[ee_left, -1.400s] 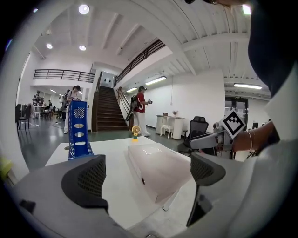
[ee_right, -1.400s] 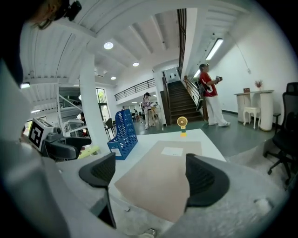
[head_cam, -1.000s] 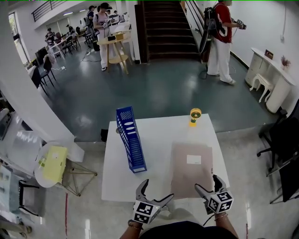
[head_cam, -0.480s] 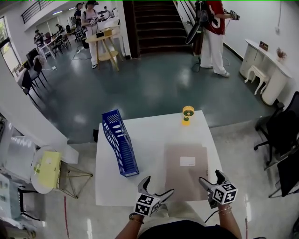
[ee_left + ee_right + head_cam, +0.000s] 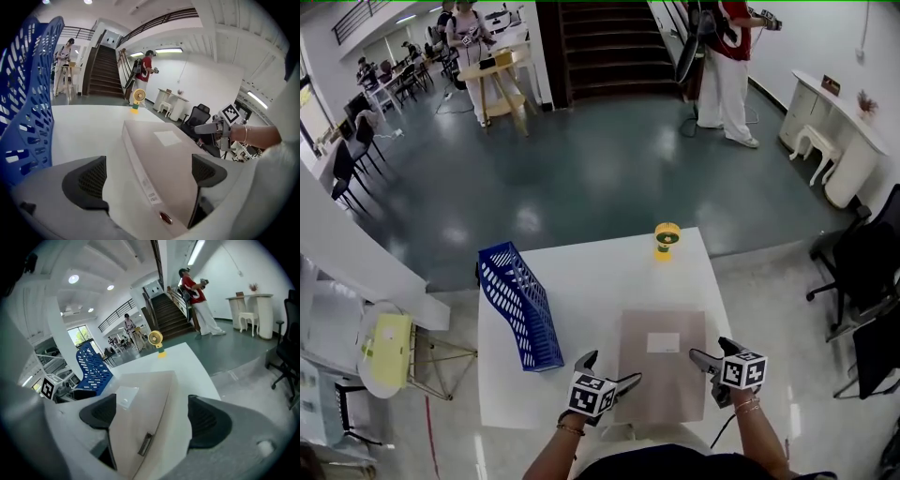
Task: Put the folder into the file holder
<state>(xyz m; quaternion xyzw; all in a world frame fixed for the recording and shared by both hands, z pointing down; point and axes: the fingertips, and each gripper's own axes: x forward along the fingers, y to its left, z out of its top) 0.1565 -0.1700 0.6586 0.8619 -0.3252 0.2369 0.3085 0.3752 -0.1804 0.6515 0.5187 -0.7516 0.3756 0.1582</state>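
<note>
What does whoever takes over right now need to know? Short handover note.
Left claw: open, jaws either side of the folder's near left corner, not closed on it.
Right claw: open, straddling the folder's right edge near its front end.
Folder lies flat on the table. The blue file holder stands on the table's left side, apart from the folder.
Done: both claws lined up on the folder.
Left: close, lift, slot the folder into the file holder.
</note>
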